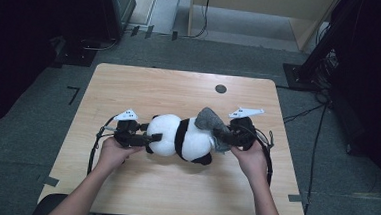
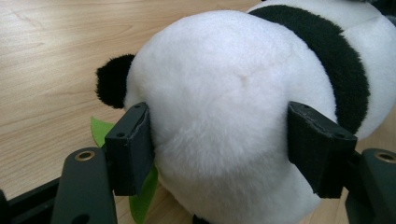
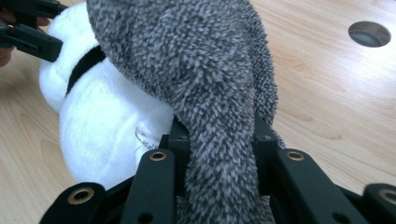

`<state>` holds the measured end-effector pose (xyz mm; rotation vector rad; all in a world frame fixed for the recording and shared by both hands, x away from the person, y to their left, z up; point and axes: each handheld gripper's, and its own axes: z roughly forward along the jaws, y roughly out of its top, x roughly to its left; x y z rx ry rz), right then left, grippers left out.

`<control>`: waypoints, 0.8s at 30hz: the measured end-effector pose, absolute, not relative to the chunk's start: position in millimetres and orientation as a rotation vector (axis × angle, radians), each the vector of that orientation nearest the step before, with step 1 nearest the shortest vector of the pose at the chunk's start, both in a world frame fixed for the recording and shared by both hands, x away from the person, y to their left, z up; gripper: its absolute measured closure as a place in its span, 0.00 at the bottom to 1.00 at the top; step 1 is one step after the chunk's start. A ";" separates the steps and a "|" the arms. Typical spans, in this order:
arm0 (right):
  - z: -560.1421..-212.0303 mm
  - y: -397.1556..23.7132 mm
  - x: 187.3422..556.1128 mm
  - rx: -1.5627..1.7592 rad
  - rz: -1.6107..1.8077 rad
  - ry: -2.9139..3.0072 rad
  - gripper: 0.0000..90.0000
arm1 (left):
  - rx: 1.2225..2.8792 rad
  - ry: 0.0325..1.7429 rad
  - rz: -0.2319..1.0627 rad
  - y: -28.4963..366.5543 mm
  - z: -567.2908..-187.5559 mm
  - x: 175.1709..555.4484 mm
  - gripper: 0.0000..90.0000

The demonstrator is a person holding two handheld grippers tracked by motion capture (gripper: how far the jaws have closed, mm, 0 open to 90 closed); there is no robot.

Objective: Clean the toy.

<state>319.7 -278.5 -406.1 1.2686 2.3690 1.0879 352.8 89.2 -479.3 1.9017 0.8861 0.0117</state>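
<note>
- Grey fuzzy cloth point(image 3: 210, 93) is pinched tight in the right hand-held gripper point(image 3: 218, 140), draped over the panda's point(image 1: 184, 137) right end.
- Left hand-held gripper point(image 2: 219, 149) hugs the panda's head; the toy lies long between both hands on the tabletop point(image 1: 179, 87).

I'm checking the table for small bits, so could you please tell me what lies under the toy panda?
A green leaf-shaped piece pokes out from under the panda, beside the left gripper clamping its head. How far it runs underneath is hidden by the plush.

Even overhead light on the table point(image 1: 179, 87), surroundings dark. High view soft, low-res. Gripper views sharp mid-range, near jaws slightly blurred; mild glare on the wood.
</note>
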 end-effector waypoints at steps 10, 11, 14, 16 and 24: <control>-433.6 -292.2 312.7 1.234 1.153 2.390 0.78 | 1.896 0.884 0.014 88.4 -479.2 352.6 0.33; -436.0 -293.1 313.0 1.259 1.152 2.396 0.78 | 1.896 0.885 0.011 88.6 -479.2 352.7 0.33; -442.3 -293.4 313.1 1.292 1.147 2.415 0.78 | 1.896 0.887 0.009 88.8 -479.3 352.7 0.33; -446.6 -292.7 313.7 1.308 1.122 2.432 0.78 | 1.894 0.890 0.007 88.8 -479.3 352.8 0.33; -475.5 -285.9 323.0 1.394 1.023 2.530 0.78 | 1.894 0.893 0.003 89.2 -479.5 353.0 0.33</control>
